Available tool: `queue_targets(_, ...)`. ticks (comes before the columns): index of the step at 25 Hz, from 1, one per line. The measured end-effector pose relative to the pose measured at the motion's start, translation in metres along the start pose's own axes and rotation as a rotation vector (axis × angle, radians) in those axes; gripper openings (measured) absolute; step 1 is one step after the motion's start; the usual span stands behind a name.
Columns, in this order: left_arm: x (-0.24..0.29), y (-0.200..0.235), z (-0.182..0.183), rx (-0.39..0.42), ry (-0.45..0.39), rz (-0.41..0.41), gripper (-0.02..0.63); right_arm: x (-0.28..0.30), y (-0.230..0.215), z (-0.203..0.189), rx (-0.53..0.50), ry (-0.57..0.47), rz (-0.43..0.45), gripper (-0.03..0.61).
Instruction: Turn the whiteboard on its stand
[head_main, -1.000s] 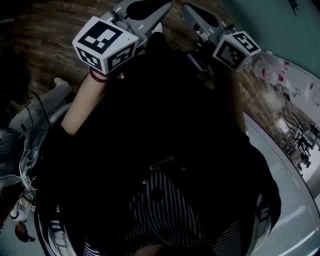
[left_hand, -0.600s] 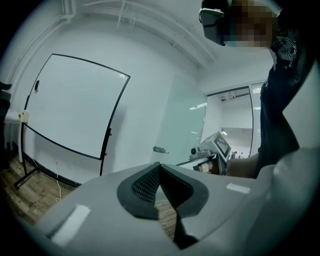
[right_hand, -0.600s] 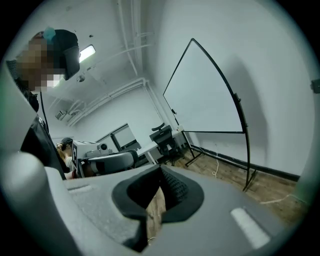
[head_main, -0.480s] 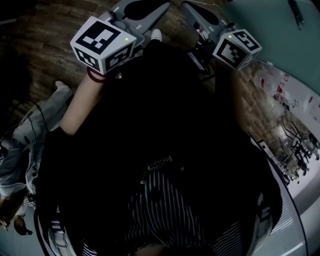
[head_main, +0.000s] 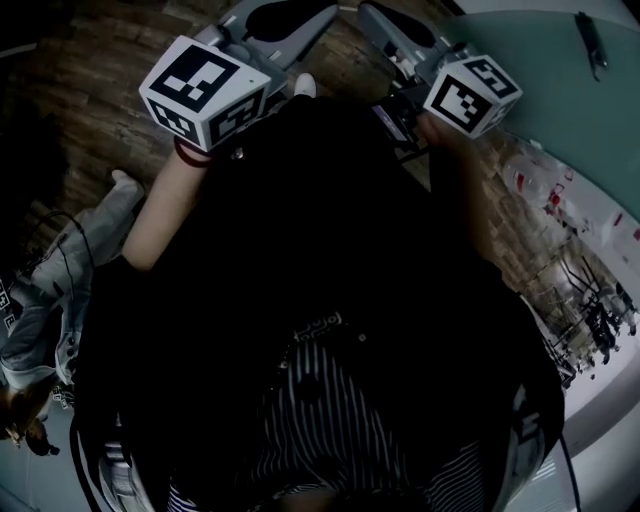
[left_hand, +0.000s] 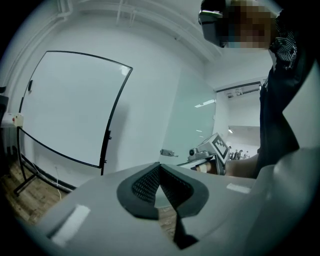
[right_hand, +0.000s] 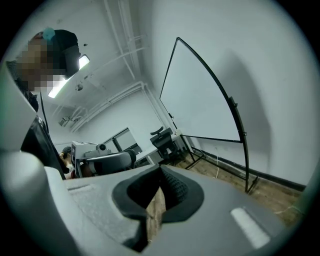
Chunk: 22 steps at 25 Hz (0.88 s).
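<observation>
Left hand-held gripper (left_hand: 159, 167) and right hand-held gripper (right_hand: 161, 172) are closed, empty; shoving the whiteboard (left_hand: 70, 105) thus (no grip) could tip its stand (left_hand: 23, 181).

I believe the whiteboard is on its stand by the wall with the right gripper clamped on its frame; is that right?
Not quite: the right gripper is shut on nothing, apart from the whiteboard, as the right gripper view shows. The whiteboard is indeed on its stand by the wall.

Black-edged white whiteboard (left_hand: 70, 107); floor (right_hand: 225, 175) seemingly brown planks.
</observation>
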<state>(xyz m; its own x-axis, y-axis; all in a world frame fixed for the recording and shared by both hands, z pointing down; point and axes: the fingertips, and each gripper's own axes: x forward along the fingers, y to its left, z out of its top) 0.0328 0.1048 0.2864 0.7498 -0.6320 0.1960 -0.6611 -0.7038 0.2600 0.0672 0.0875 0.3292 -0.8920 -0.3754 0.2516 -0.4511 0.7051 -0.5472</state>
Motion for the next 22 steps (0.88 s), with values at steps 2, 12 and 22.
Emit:
queue_targets(2,0.006,-0.002,-0.002,0.008,0.006,0.002,-0.002,-0.004,-0.005,0.003,-0.003,-0.005,0.003,0.002)
queue_targets(12,-0.002,0.022,-0.019,0.004,0.005,0.087,-0.002,0.006,-0.002,0.003,-0.116,0.001,0.014,0.002)
queue_targets(22,-0.017,0.058,-0.020,-0.034,-0.004,0.006,-0.002,0.050,0.000,0.005,-0.103,0.024,-0.038,0.002)
